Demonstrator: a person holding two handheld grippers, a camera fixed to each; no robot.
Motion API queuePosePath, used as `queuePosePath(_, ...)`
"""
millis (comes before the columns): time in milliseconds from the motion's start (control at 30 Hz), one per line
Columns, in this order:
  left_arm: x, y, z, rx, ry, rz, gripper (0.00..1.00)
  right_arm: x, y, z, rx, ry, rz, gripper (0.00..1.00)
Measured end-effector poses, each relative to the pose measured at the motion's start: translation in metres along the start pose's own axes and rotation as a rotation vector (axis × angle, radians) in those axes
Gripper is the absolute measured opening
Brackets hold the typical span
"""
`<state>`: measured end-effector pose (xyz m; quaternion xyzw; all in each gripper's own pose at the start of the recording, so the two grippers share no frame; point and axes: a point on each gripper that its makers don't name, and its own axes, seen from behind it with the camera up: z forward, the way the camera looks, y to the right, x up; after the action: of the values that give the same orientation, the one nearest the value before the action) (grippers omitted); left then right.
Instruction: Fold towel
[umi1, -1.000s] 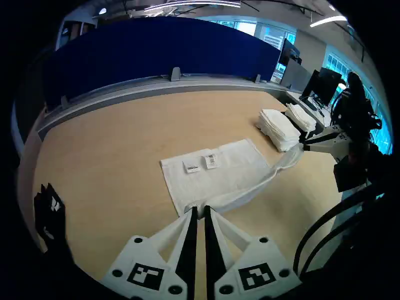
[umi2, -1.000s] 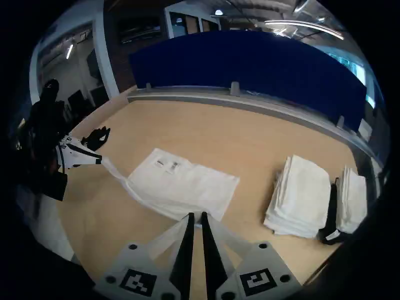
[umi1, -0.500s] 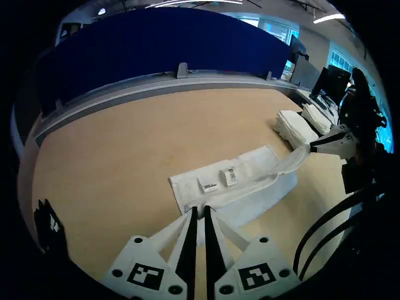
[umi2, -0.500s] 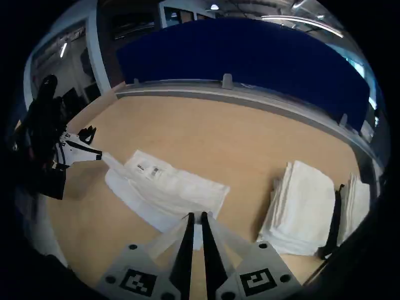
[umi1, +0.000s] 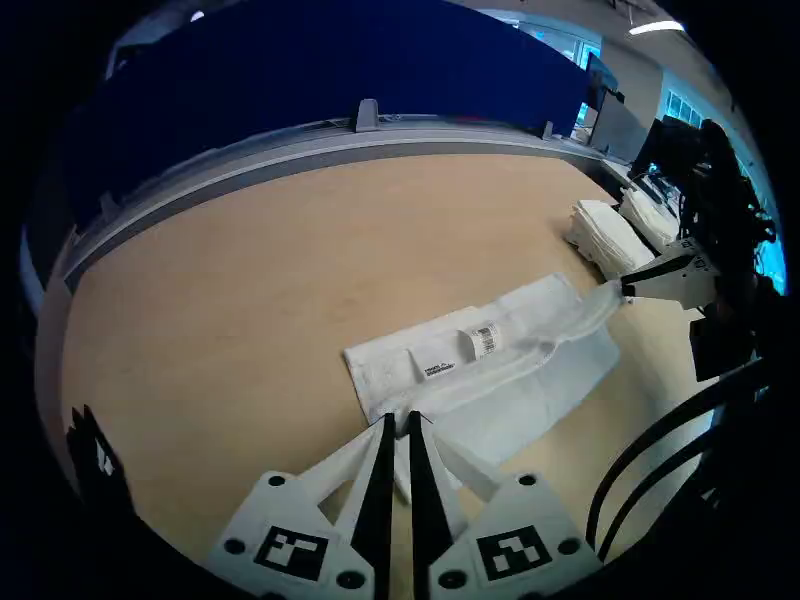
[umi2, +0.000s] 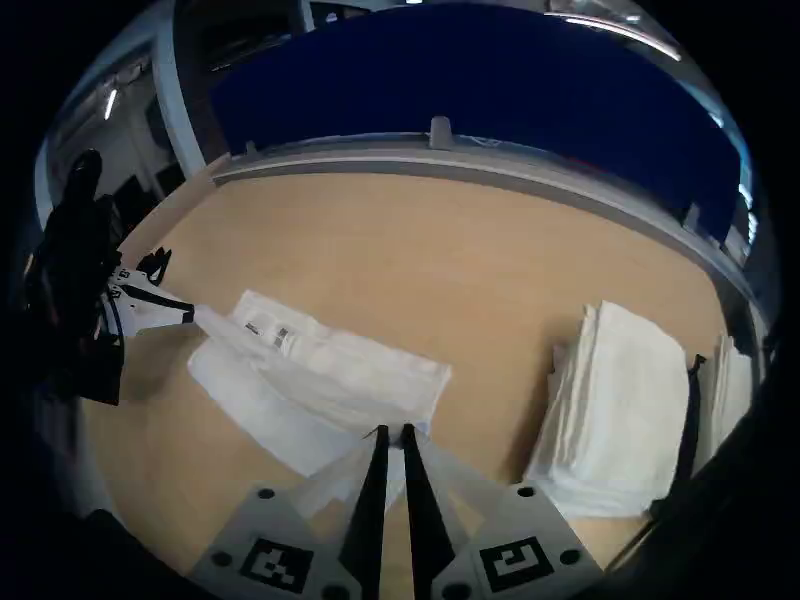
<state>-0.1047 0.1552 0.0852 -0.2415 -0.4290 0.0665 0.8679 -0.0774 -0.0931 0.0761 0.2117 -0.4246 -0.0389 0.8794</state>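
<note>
A white towel (umi1: 480, 365) lies on the wooden desk (umi1: 250, 280), part folded over itself, with small labels facing up. My left gripper (umi1: 397, 430) is shut on one lifted corner of it. My right gripper (umi2: 386, 440) is shut on the other corner of the same edge. The towel (umi2: 320, 375) sags between the two held corners over the part lying flat. Each view also shows the other gripper farther off: the right gripper (umi1: 632, 291) at the far right, the left gripper (umi2: 185, 315) at the far left.
Stacks of folded white towels (umi2: 620, 410) sit at the right of the desk (umi2: 400, 250), also seen as folded towels (umi1: 610, 235) in the left gripper view. A blue partition (umi1: 300, 90) runs along the desk's far edge. A dark object (umi1: 95, 460) lies near the left edge.
Both grippers have carried the held edge forward across the towel, so the fold has grown and more of the lower layer shows behind the lifted edge.
</note>
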Motion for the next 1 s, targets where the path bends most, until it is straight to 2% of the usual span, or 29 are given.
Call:
queuePosePath(100,0.000,-0.004,0.005,0.009,-0.013,-0.010,0.10,0.004,0.004,0.007,-0.016,-0.002,0.012,0.11)
queuePosePath(233,-0.001,-0.008,0.011,0.030,-0.024,-0.010,0.14,0.007,0.008,0.015,-0.034,0.001,0.029,0.17)
queuePosePath(300,-0.002,-0.012,0.014,0.045,-0.026,-0.005,0.26,0.007,0.009,0.018,-0.042,0.001,0.033,0.26)
queuePosePath(367,-0.002,-0.016,0.015,0.062,-0.027,0.001,0.43,0.006,0.009,0.019,-0.047,-0.001,0.032,0.39)
queuePosePath(433,-0.002,-0.019,0.015,0.075,-0.024,0.002,0.60,0.006,0.011,0.020,-0.057,0.002,0.030,0.45)
queuePosePath(500,-0.001,-0.022,0.014,0.086,-0.018,-0.001,0.77,0.006,0.013,0.021,-0.070,0.009,0.027,0.54)
queuePosePath(567,0.001,-0.024,0.012,0.087,-0.008,-0.011,0.87,0.007,0.015,0.020,-0.080,0.020,0.024,0.59)
queuePosePath(833,0.005,-0.028,0.004,0.088,0.019,-0.041,0.94,0.004,0.015,0.018,-0.079,0.026,0.021,0.87)
queuePosePath(1000,0.005,-0.026,0.002,0.084,0.023,-0.051,0.94,0.002,0.013,0.017,-0.073,0.025,0.019,0.94)
